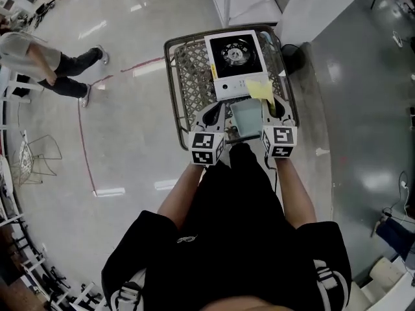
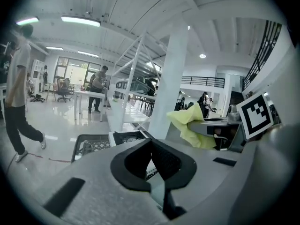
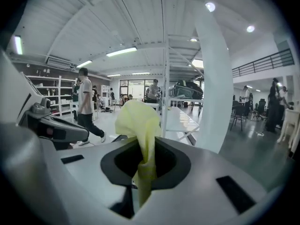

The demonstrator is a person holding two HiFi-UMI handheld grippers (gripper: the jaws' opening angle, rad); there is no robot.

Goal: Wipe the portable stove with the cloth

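The portable stove (image 1: 233, 57) is white with a black round burner and lies in a wire basket (image 1: 178, 76) in front of me. My right gripper (image 1: 272, 105) is shut on a yellow cloth (image 1: 259, 88), which hangs over the stove's near right corner. In the right gripper view the cloth (image 3: 138, 121) stands up out of the right gripper (image 3: 145, 165). My left gripper (image 1: 217, 112) is beside it on the left, raised over the basket's near edge. In its own view the left gripper (image 2: 152, 161) is shut with nothing in it, with the stove (image 2: 124, 137) beyond and the cloth (image 2: 190, 125) to the right.
A pale grey-green flat item (image 1: 245, 118) lies in the basket between the grippers. A person (image 1: 45, 63) walks on the glossy floor at far left, near a red tape line (image 1: 84, 141). A white pillar (image 1: 311, 5) and metal frame stand behind the basket.
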